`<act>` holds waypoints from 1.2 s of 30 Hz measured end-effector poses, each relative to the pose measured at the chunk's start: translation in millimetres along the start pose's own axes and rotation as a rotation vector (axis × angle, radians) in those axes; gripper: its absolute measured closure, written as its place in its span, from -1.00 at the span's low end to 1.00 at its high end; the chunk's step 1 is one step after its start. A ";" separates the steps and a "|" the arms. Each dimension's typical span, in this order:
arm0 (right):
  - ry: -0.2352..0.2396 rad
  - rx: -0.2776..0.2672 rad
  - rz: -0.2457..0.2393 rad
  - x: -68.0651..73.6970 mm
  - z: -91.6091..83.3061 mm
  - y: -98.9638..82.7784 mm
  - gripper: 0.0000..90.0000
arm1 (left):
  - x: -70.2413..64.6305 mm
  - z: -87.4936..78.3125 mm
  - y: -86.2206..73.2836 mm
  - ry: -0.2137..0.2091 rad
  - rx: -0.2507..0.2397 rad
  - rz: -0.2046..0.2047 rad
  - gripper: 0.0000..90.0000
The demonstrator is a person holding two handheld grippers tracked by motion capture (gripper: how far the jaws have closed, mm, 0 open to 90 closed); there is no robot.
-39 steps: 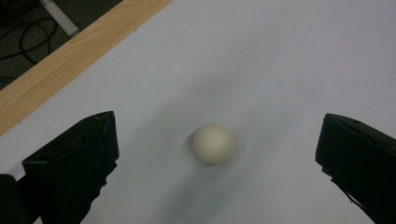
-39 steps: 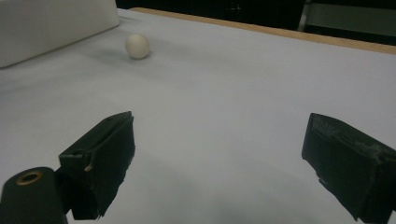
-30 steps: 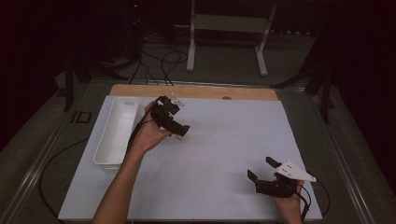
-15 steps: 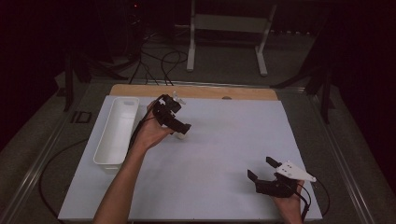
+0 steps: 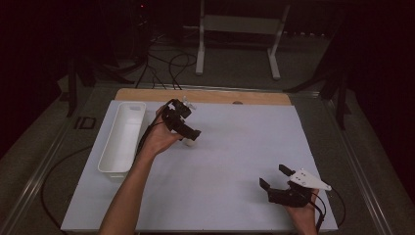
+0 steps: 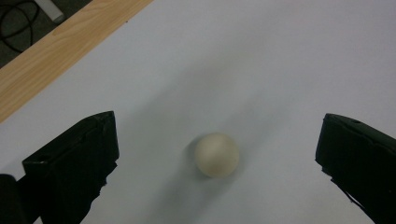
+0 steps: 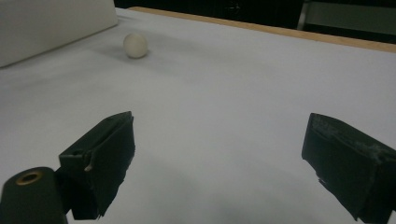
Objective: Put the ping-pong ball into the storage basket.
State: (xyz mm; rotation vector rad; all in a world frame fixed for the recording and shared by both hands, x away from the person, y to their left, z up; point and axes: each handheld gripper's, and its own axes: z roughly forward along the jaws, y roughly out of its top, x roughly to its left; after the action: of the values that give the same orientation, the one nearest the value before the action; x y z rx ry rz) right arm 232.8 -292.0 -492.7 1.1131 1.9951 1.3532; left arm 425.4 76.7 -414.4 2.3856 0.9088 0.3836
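While the left claw (image 6: 219, 154) hangs spread over the ball (image 6: 216, 154), nothing blocks it; white tray (image 5: 122, 137) left-centre, right claw (image 5: 275, 177) apart, lower right.

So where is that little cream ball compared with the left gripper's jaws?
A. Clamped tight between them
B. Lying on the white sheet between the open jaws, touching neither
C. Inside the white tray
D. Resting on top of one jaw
B: in the left gripper view the ball lies on the white sheet with clear gaps to both jaws of the left gripper, which stand wide open.
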 end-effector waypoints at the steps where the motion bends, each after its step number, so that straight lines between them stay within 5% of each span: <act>1: 0.000 0.000 0.000 0.0 0.0 0.0 -0.80 | 0.5 0.8 -0.2 -0.002 0.002 -0.003 -1.00; 36: -0.001 -0.003 0.000 -0.9 -1.7 -0.2 -0.80 | 3.7 20.9 -3.6 -0.036 0.066 -0.016 -1.00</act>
State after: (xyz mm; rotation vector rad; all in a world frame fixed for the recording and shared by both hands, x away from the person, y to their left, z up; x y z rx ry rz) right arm 232.0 -293.7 -492.2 1.1119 1.9915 1.3544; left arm 435.4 73.2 -433.1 2.4361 0.9368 0.3081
